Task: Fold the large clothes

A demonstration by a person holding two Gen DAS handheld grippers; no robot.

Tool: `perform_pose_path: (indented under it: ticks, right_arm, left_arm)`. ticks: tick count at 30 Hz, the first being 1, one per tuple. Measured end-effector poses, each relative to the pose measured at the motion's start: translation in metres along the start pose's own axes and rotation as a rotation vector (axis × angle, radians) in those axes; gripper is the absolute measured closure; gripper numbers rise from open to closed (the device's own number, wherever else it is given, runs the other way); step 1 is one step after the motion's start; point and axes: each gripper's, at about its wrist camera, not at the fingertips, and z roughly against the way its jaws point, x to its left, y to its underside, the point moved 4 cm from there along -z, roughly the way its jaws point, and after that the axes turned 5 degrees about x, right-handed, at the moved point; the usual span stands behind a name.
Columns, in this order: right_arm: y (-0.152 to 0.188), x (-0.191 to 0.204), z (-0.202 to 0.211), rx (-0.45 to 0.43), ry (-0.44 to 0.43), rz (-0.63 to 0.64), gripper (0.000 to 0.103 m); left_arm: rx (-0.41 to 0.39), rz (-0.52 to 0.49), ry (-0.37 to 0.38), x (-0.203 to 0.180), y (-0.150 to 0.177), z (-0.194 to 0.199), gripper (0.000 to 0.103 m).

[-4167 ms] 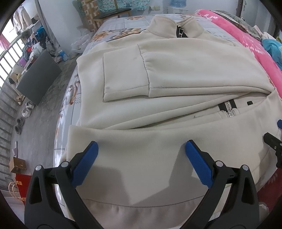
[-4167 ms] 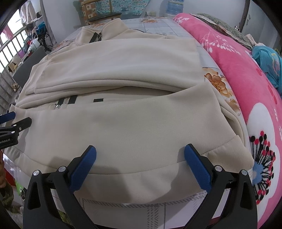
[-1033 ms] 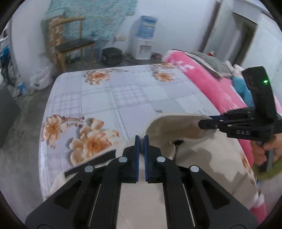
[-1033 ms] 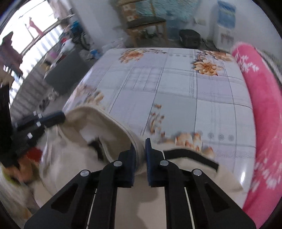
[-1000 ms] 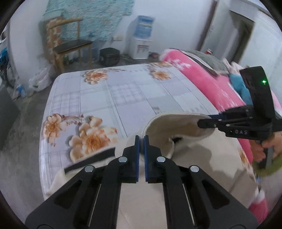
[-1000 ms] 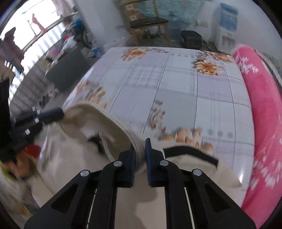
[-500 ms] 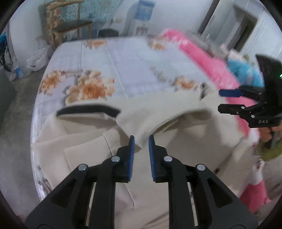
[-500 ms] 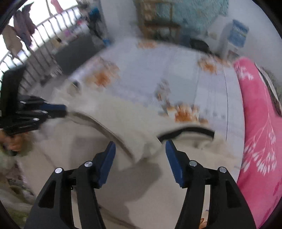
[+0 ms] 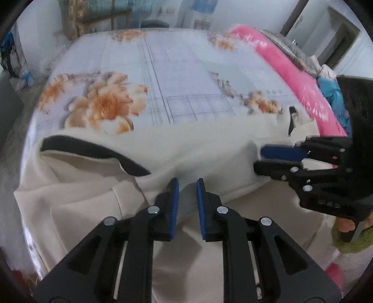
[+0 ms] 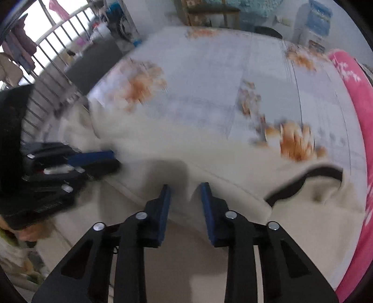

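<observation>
A cream jacket (image 9: 93,198) lies folded over on itself on the bed, its black-lined hem band (image 9: 93,149) now at the far edge. My left gripper (image 9: 187,184) hovers just over the folded cloth, its jaws a little apart with nothing pinched between them. In the right wrist view the same jacket (image 10: 233,244) fills the near half. My right gripper (image 10: 185,193) is above it with its jaws closing; a small peak of cloth rises between them, untouched by the pads. Each gripper appears in the other's view: the right gripper (image 9: 257,158) and the left gripper (image 10: 116,158).
The lavender floral bed sheet (image 9: 186,81) stretches bare beyond the jacket. A pink blanket (image 9: 291,70) runs along the right side of the bed. A wooden chair (image 10: 205,11) and water dispenser (image 10: 319,14) stand past the bed's far end. A railing (image 10: 46,46) lies to the left.
Both grippers let go of the hem they were shut on and sank toward the bed. The hem now rests on the jacket's upper part. The right jaws opened wide, then narrowed.
</observation>
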Motion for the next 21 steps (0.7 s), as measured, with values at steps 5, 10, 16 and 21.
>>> perform_pose_path:
  ticks: [5,10,16,21]
  right_arm:
    - [0.009,-0.01,0.023,0.007,0.036,-0.054,0.077]
    - [0.016,-0.021,0.031,-0.022,0.076,-0.1,0.077]
    - [0.024,-0.029,0.024,0.015,0.112,-0.157,0.077]
    - [0.048,-0.016,0.079,-0.062,0.123,-0.19,0.072]
  left_arm:
    - [-0.028,0.005,0.035,-0.004,0.001,0.021,0.088]
    - [-0.02,-0.013,0.053,-0.012,0.004,0.022,0.086]
    - [0.018,0.007,-0.004,-0.011,0.012,0.018,0.086]
    - [-0.042,0.005,-0.033,-0.001,0.036,0.068,0.077]
